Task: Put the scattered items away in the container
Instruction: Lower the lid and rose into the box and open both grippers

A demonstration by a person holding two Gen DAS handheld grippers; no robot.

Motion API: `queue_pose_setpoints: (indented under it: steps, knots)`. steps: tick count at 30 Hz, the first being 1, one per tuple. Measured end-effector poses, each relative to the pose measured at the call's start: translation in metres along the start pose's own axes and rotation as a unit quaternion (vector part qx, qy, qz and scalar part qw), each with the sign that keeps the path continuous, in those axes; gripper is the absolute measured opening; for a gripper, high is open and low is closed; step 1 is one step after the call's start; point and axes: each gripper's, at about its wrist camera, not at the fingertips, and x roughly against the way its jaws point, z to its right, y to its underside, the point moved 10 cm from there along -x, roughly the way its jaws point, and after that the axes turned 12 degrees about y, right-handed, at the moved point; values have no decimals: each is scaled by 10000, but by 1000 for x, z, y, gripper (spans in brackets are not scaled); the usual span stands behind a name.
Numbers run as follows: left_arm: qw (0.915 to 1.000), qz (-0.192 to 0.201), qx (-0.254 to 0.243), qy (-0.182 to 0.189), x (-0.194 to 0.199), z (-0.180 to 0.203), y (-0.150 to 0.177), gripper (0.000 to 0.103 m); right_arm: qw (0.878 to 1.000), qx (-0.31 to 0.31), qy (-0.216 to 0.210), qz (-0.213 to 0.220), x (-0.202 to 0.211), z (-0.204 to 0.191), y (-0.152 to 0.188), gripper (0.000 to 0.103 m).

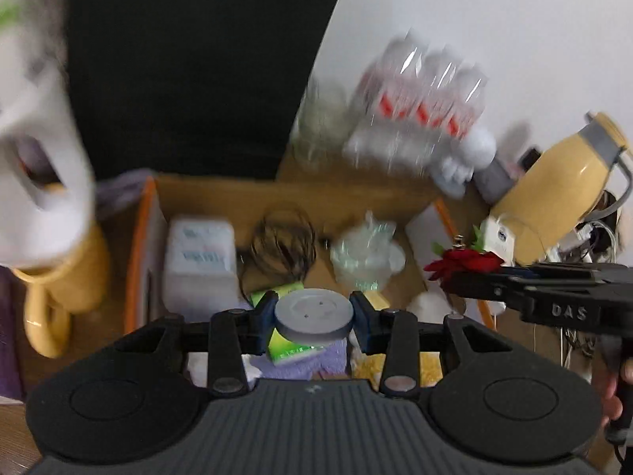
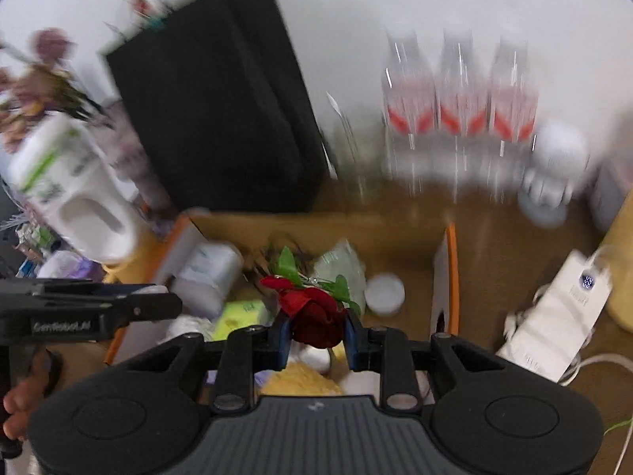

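Observation:
My left gripper is shut on a flat round grey lid and holds it above the open cardboard box. My right gripper is shut on a red artificial rose with green leaves, also above the box. In the left wrist view the right gripper enters from the right with the rose. In the right wrist view the left gripper enters from the left. The box holds a white pack, a dark cable coil, a crumpled clear bag and a green packet.
A black bag stands behind the box. Shrink-wrapped water bottles stand at the back right. A yellow flask, a yellow mug, a white jug and a white charger with cable lie around the box.

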Motion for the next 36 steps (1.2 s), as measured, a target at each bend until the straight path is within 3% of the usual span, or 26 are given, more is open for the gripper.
queue_pose_setpoints:
  steps: [2, 5, 13, 20, 25, 31, 36]
  knots:
    - [9996, -268, 10, -64, -15, -3, 0, 40, 9985, -56, 72, -538, -24, 6, 0, 25]
    - [9984, -521, 48, -203, -35, -6, -5, 40, 9948, -6, 248, -991, -47, 10, 4, 25]
    - [9942, -896, -234, -545, -58, -4, -18, 40, 9865, 407, 589, -1473, -78, 8, 6, 26]
    - [9916, -1027, -313, -725, -30, -40, 0, 40, 9842, 508, 650, -1566, -96, 7, 13, 26]
    - [9900, -1120, 30, -855, -22, -65, 16, 40, 9841, 339, 671, -1607, -102, 8, 16, 32]
    - [9894, -1110, 239, -906, -14, -66, 18, 44, 9861, 243, 734, -1471, -72, 6, 10, 49]
    - [9916, -889, 183, -924, 20, -47, 8, 55, 9884, 203, 852, -1244, -34, 5, 0, 53]
